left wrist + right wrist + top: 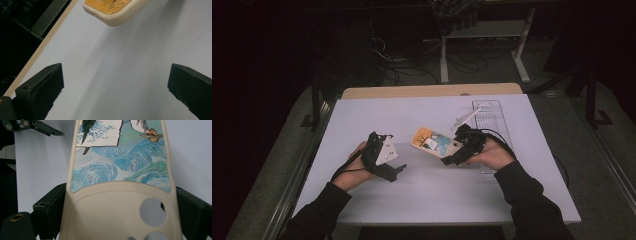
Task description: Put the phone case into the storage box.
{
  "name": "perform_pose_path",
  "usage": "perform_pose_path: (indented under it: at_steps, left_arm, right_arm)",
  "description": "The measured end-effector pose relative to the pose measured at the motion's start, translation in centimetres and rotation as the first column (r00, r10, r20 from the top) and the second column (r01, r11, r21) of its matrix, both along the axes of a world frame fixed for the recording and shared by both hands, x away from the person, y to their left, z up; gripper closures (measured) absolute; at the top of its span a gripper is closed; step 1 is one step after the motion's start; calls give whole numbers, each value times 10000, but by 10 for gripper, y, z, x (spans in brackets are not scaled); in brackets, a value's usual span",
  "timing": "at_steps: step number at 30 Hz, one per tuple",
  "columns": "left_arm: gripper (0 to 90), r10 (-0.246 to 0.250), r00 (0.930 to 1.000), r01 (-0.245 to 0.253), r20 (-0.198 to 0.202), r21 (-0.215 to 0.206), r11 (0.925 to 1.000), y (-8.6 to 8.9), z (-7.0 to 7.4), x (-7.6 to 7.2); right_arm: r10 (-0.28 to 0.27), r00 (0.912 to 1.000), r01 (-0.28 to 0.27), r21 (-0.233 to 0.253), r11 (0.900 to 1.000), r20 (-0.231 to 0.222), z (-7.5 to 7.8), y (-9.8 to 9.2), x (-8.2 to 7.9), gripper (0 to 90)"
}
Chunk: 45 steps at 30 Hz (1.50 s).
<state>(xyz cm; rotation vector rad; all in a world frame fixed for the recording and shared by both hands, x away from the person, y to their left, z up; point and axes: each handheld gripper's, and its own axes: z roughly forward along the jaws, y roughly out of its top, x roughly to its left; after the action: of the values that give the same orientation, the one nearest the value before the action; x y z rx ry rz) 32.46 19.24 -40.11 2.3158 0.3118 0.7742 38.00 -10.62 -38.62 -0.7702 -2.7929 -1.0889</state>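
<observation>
A cream phone case printed with a blue and orange painting lies between the jaws of my right gripper, which is shut on its camera-hole end. In the right gripper view the case runs away from me, both black fingers pressed against its sides. Its far corner hangs slightly above the white table, casting a shadow. My left gripper is open at the left, its jaws wide apart with nothing between them, pointing toward the case.
A clear plastic tray lies on the table at the back right, behind the right hand. A wooden board runs along the far edge. Desk legs and cables stand on the dark floor beyond.
</observation>
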Motion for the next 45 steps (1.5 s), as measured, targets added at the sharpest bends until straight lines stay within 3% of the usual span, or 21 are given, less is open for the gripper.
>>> perform_pose_path:
  at_steps: [4,9,14,24,28,32,35,37,40,42,45]
  left_arm:
    - [0,-104,9995,99,304,186,9998,-3,0,0]
    - [0,-221,9969,180,755,547,9983,-5,-1,-2]
    - [0,-361,9881,197,1494,1101,9937,-8,-1,-6]
    - [0,-723,9752,351,2091,1765,9837,-12,-2,-13]
    - [0,-812,9667,329,2428,1965,9799,-13,-4,-15]
    - [0,-906,9571,300,2752,2170,9757,-14,-7,-18]
    - [0,-979,9503,297,2956,2268,9735,-14,-8,-18]
    - [0,-972,9503,284,2957,2284,9731,-15,-9,-19]
    - [0,-1057,9374,237,3318,2419,9700,-16,-9,-20]
    - [0,-1057,9365,235,3342,2410,9702,-17,-9,-21]
    - [0,-1134,9235,128,3664,2661,9639,-17,-8,-22]
  right_arm:
    - [-191,9995,195,131,9997,-269,0,0,-3,98]
    - [-109,9999,109,-20,9999,4,-1,-1,-3,98]
    - [-74,10000,74,-3,10000,-16,-1,-1,-3,98]
    - [-105,9999,105,23,9999,-99,-2,-1,-1,99]
    - [-45,10000,44,-41,10000,-59,-3,-1,1,99]
    - [-96,9993,100,112,9999,-367,-2,2,0,99]
    - [-37,9997,42,201,9998,-250,-3,2,1,99]
    - [-92,9995,97,165,9998,-298,-3,2,1,99]
    - [-108,9996,112,134,9998,-280,-4,2,2,99]
    - [26,10000,-26,-20,10000,-68,-5,1,3,99]
    - [10,9999,-9,24,10000,-128,-4,2,3,99]
